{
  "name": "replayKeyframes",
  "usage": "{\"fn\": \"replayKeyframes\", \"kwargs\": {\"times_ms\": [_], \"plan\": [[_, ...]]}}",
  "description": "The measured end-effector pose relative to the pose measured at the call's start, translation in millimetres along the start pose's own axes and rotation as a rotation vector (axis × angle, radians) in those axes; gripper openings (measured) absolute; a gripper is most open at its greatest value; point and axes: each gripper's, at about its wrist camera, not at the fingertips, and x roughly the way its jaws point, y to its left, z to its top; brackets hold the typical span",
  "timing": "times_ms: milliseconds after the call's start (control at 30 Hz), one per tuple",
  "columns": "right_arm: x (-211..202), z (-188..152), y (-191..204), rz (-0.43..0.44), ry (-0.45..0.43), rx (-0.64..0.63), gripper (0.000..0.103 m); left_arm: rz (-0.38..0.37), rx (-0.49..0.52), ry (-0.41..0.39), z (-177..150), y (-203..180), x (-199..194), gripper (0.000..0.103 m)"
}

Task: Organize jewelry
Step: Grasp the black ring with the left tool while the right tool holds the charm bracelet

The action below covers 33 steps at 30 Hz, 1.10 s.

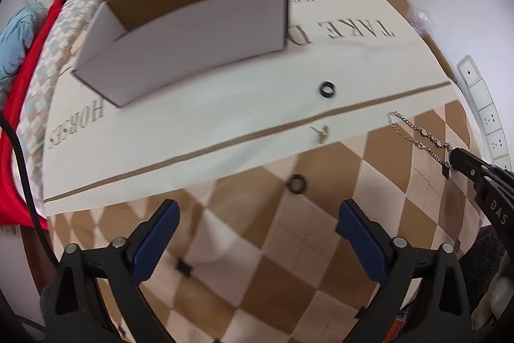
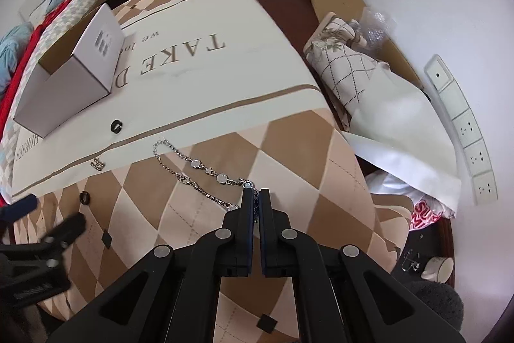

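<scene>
A silver chain bracelet with pale stones lies on the checkered cover; it also shows in the left wrist view. My right gripper is shut on the near end of the bracelet. My left gripper is open and empty above the cover, just short of a dark ring. A second dark ring and a small gold earring lie on the cream panel. An open white cardboard box stands behind them.
The surface is a bed with a brown and cream checkered cover. Folded bedding is piled at the left. A pillow, bags and a wall socket strip are at the right, beyond the bed edge.
</scene>
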Motion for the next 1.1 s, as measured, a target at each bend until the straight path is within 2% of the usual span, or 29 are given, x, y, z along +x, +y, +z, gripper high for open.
{"fn": "replayKeyframes", "kwargs": {"times_ms": [67,167,233,300,333,400,433,467,500,833,1100], "plan": [[0.4,0.7,-3.2,0.005,0.002,0.013,0.003,-0.009,0.005,0.007,0.9,-5.8,3.7,0.097],[-0.4,-0.6,-4.2,0.011,0.003,0.024,0.003,-0.023,0.006,0.01,3.1,-11.9,7.5,0.08],[-0.1,-0.5,-3.4,0.011,0.003,0.023,0.003,-0.036,0.007,-0.004,5.3,-15.0,6.2,0.072],[-0.1,-0.4,-3.8,0.012,0.003,0.024,0.003,-0.043,0.016,-0.018,8.3,-18.5,4.3,0.055],[0.0,-0.6,-3.7,0.013,0.003,0.026,0.003,-0.051,0.018,-0.022,9.3,-19.5,3.7,0.05],[-0.7,-1.5,-3.3,0.014,0.003,0.027,0.003,-0.059,0.025,-0.03,12.2,-23.3,1.8,0.03],[-0.8,-1.5,-2.8,0.013,0.002,0.026,0.003,-0.058,0.028,-0.033,12.2,-25.0,1.4,0.024],[-0.9,-1.5,-2.6,0.013,0.002,0.026,0.003,-0.063,0.032,-0.035,12.9,-26.2,1.0,0.014],[-0.8,-1.4,-3.3,0.014,0.002,0.028,0.003,-0.069,0.032,-0.034,13.4,-26.9,0.9,0.01],[-7.7,-2.3,-3.1,0.034,-0.009,0.034,0.002,-0.047,0.042,-0.081,7.5,-16.8,-8.0,0.01],[-44.6,4.6,11.3,0.101,-0.078,0.005,0.002,-0.029,0.045,-0.155,6.6,-0.8,-37.5,0.01]]}}
